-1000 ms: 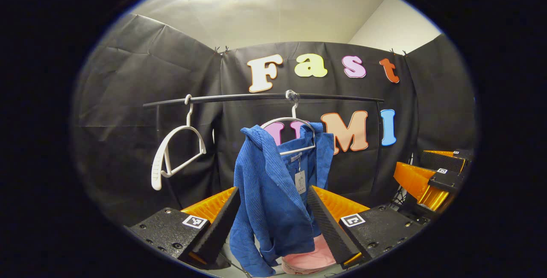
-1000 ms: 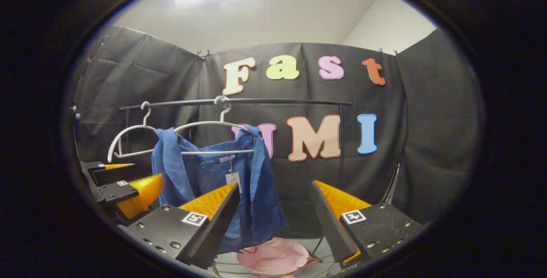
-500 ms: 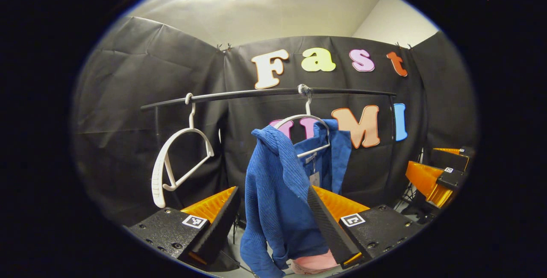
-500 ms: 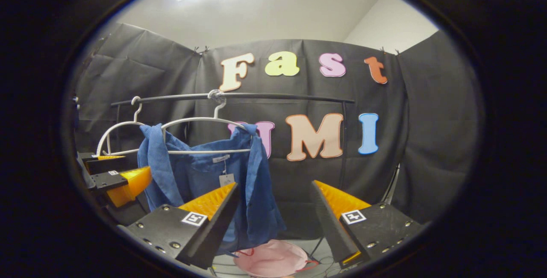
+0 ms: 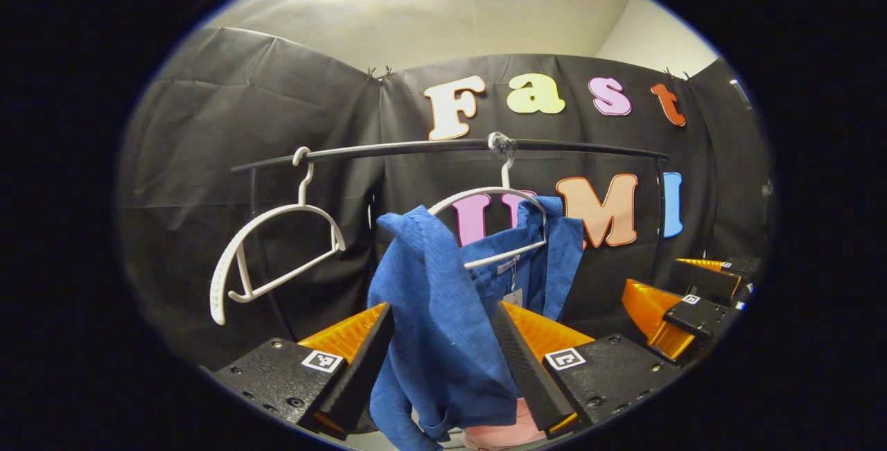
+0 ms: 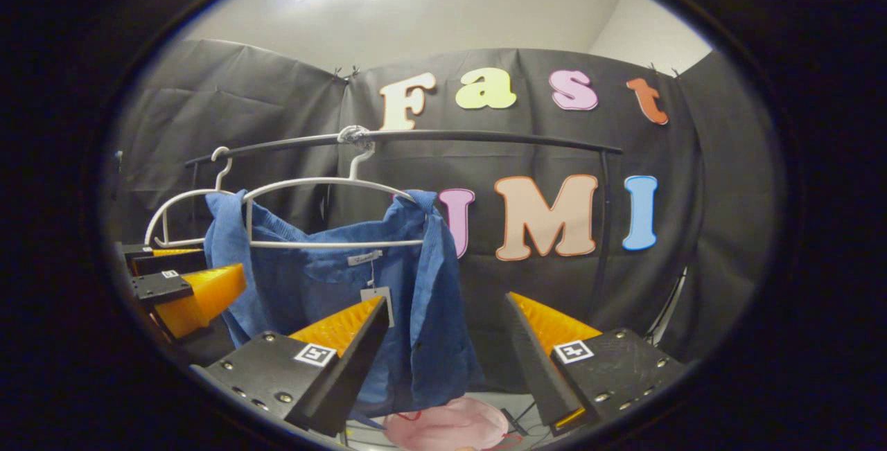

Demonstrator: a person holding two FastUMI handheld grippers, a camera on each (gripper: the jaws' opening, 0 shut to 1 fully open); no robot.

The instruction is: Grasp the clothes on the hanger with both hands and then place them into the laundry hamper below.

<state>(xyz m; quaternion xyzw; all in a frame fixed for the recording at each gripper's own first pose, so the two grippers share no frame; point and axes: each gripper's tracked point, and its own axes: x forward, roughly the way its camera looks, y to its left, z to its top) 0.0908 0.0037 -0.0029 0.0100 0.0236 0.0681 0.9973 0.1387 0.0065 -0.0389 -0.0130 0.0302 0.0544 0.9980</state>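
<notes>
A blue garment (image 5: 443, 326) hangs on a white hanger (image 5: 485, 195) from the black rail (image 5: 416, 148). My left gripper (image 5: 440, 309) is open, and the garment's near shoulder and sleeve hang between its two fingers. Whether the pads touch the cloth I cannot tell. In the right gripper view the garment (image 6: 326, 298) spreads across its hanger (image 6: 332, 184). My right gripper (image 6: 445, 302) is open at the garment's right edge, its left finger in front of the cloth. The pink hamper (image 6: 447, 425) sits below the garment on the floor.
An empty white hanger (image 5: 277, 250) hangs on the rail to the left of the garment. The right gripper (image 5: 665, 305) shows at the right of the left gripper view. The left gripper (image 6: 187, 292) shows at the left of the right gripper view. A rail post (image 6: 603, 229) stands right.
Both grippers have moved closer to the garment. The cloth has come in between the left gripper's fingers, and it looms larger in the right gripper view.
</notes>
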